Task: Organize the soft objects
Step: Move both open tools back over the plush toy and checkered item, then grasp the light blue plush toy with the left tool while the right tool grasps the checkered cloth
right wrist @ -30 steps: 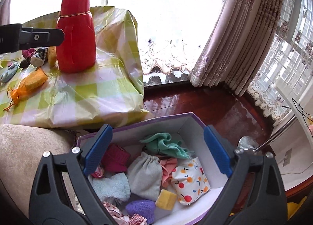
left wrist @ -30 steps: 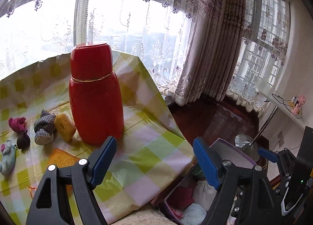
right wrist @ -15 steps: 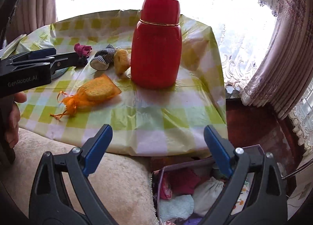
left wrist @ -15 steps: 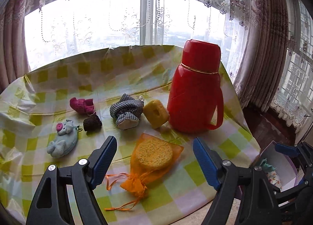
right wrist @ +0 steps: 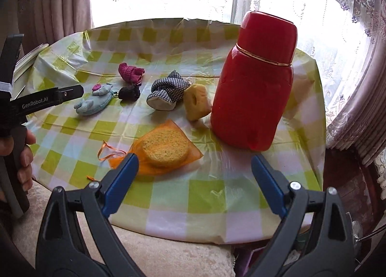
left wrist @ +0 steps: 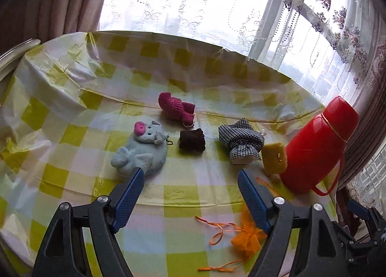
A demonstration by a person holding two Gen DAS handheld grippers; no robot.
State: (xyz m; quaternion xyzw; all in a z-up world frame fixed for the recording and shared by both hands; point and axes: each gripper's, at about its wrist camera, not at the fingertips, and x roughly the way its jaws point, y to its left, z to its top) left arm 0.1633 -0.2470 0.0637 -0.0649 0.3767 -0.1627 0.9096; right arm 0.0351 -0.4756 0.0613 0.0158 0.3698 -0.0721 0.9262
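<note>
Several soft items lie on the checked tablecloth [left wrist: 183, 195]: a pale blue plush pouch [left wrist: 141, 154] [right wrist: 93, 103], a pink knitted bootie [left wrist: 175, 108] [right wrist: 130, 72], a dark brown knit piece [left wrist: 192, 140] [right wrist: 129, 92], a black-and-white checked cloth bundle [left wrist: 242, 143] [right wrist: 166, 93], a yellow sponge block [left wrist: 275, 157] [right wrist: 196, 102] and an orange mesh bag with a round sponge [right wrist: 165, 149] [left wrist: 246, 240]. My left gripper [left wrist: 190, 186] is open, hovering just in front of the plush pouch, nothing between its fingers. My right gripper [right wrist: 194, 173] is open above the near table edge, right of the orange bag.
A tall red thermos [left wrist: 316, 144] [right wrist: 255, 81] stands at the table's right side. Curtains and a bright window lie behind. A beige cushion [right wrist: 144, 253] sits below the table edge. A hand [right wrist: 21, 154] holds the left gripper's handle at the left.
Both views swung left from the floor box of soft items onto the table. The left gripper now faces the plush pouch and knits; the box has left view. Both jaws stayed open.
</note>
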